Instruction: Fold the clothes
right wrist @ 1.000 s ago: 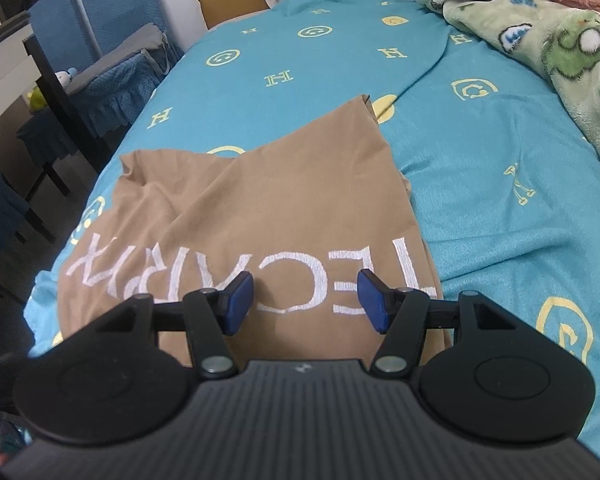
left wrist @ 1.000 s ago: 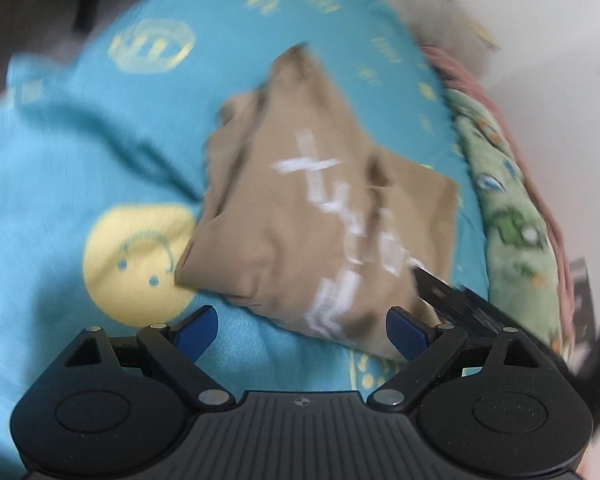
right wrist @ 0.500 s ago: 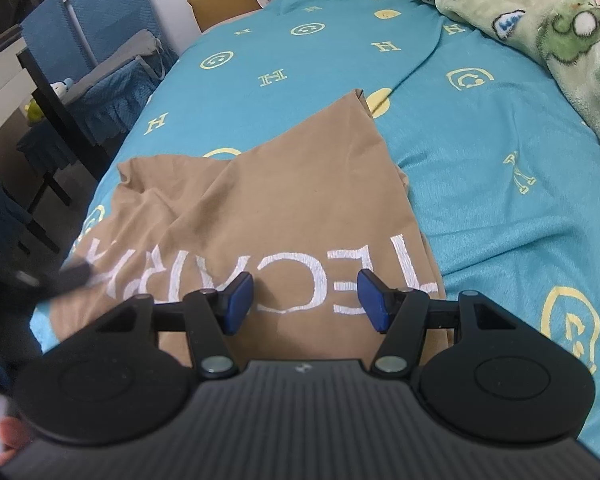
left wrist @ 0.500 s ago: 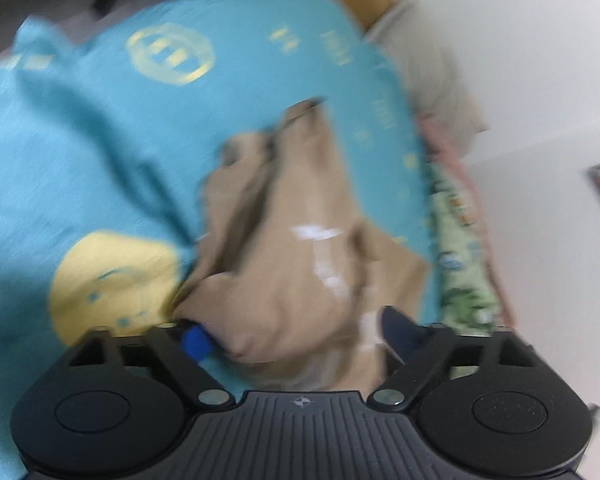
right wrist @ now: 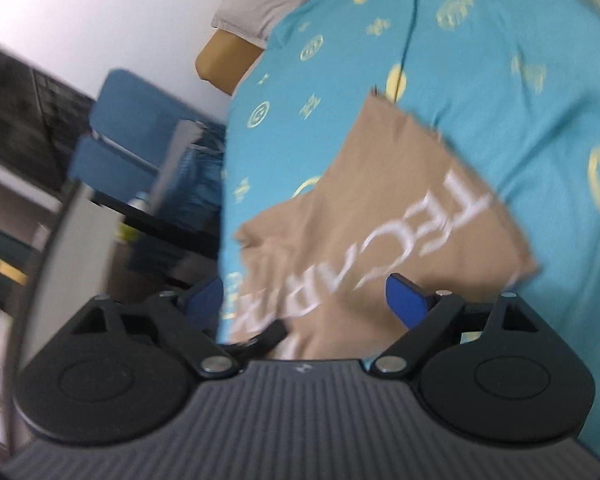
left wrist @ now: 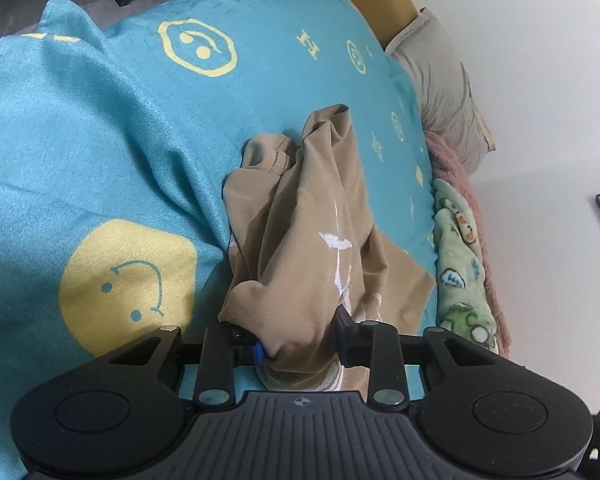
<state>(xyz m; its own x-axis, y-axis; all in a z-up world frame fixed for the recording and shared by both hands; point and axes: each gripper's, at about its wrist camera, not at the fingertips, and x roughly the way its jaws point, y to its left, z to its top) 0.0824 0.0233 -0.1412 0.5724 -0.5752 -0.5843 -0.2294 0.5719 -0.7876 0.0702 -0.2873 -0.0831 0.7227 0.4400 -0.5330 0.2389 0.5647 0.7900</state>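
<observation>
Closing left gripper [left wrist: 298, 344] gathers a bunch of the tan shirt [left wrist: 300, 232], rumpled mid-bedspread [left wrist: 100, 140] | right gripper [right wrist: 306, 298] opening wide above the shirt's [right wrist: 380, 208] lettered edge, nothing pinched | folding barely begun; no neat fold visible yet.

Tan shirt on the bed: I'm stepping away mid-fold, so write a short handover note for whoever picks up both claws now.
Left claw: closing on a bunched edge of the tan shirt, cloth between the pads.
Right claw: opening, nothing gripped; it hangs above the shirt's printed lettering.
Shirt: lies on the blue bedspread, one side gathered and lifted, the rest flat.
Done: one edge picked up.
Left: probably carry that edge across, flatten it, finish the folds.
</observation>
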